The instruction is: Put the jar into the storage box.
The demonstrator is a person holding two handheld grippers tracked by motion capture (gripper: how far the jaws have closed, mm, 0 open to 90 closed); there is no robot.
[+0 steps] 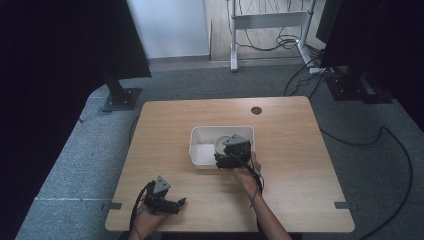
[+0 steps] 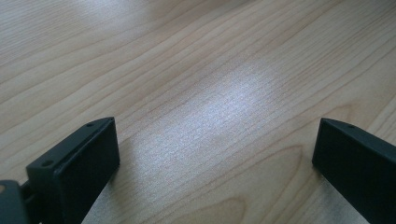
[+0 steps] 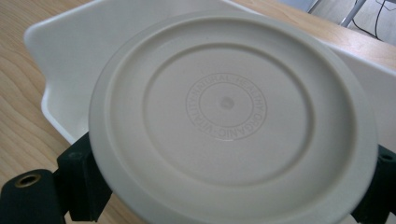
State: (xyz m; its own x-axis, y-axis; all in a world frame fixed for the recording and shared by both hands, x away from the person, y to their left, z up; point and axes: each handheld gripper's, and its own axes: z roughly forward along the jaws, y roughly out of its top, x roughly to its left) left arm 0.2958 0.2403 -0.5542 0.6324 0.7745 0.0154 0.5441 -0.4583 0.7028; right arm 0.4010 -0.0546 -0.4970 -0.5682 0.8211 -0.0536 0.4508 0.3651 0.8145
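Note:
A round beige plate [image 3: 229,107] with an embossed ring of lettering is gripped at its edges by my right gripper [image 3: 231,186], one jaw on each side. In the high view the plate [image 1: 220,144] is tilted over the right half of a white rectangular bin [image 1: 200,131] at the table's middle, and my right gripper [image 1: 223,153] reaches in from the bin's near side. The bin's wall [image 3: 60,56] shows behind the plate. My left gripper [image 1: 179,203] lies low near the front left edge, open, with bare wood [image 2: 187,70] between its jaws [image 2: 217,154].
The wooden table [image 1: 295,160] has a dark cable hole [image 1: 256,110] at the back. A black stand base [image 1: 121,98] sits on the carpet at the far left, another [image 1: 350,85] at the far right, with cables [image 1: 390,145] trailing on the floor.

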